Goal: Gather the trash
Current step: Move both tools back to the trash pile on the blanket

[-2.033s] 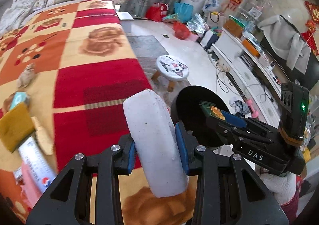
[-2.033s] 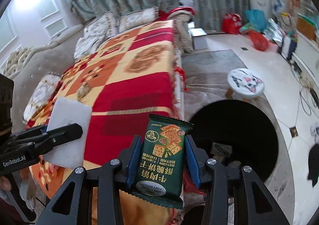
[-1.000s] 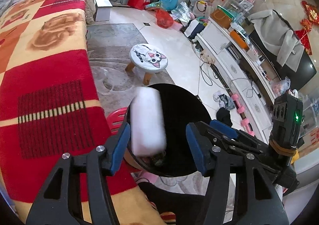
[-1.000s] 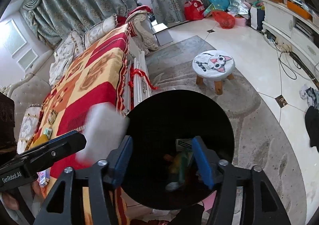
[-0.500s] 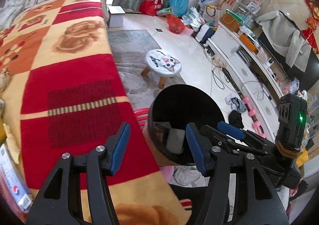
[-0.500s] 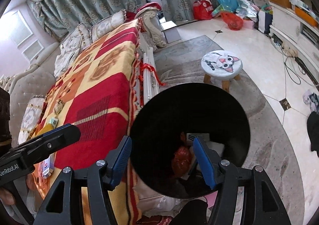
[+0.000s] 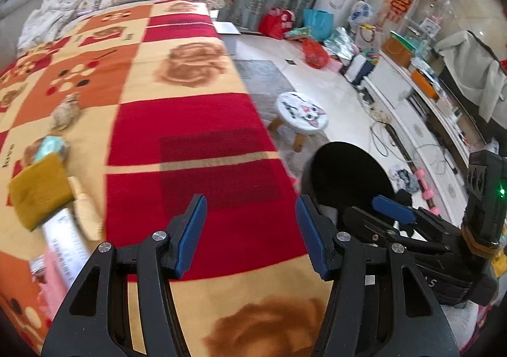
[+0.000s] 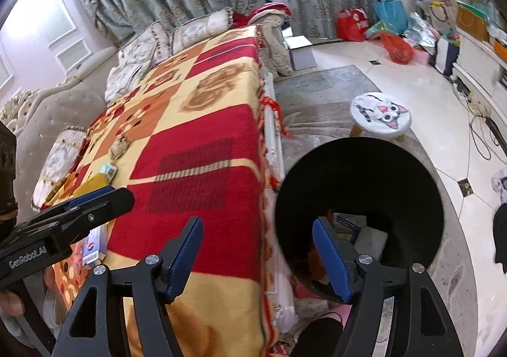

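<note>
My left gripper (image 7: 250,232) is open and empty over the red and yellow blanket (image 7: 196,122). My right gripper (image 8: 258,257) is open and empty, straddling the bed edge and the black bin (image 8: 361,167). The bin stands on the floor beside the bed and also shows in the left wrist view (image 7: 345,173). A white block (image 8: 370,241) and other wrappers lie inside it. On the blanket at the left lie a yellow pad (image 7: 38,192), a crumpled tissue (image 7: 65,113), a teal packet (image 7: 49,146) and a white tube (image 7: 68,249).
A cat-face stool (image 8: 380,116) stands on the grey rug beyond the bin. Bags and boxes crowd the far wall (image 7: 313,27). A white cabinet (image 7: 421,110) runs along the right. Cushions (image 8: 193,30) sit at the bed's head.
Both grippers opened and dropped the white block and the green biscuit wrapper into the bin. Both have since swung left, back over the blanket.
</note>
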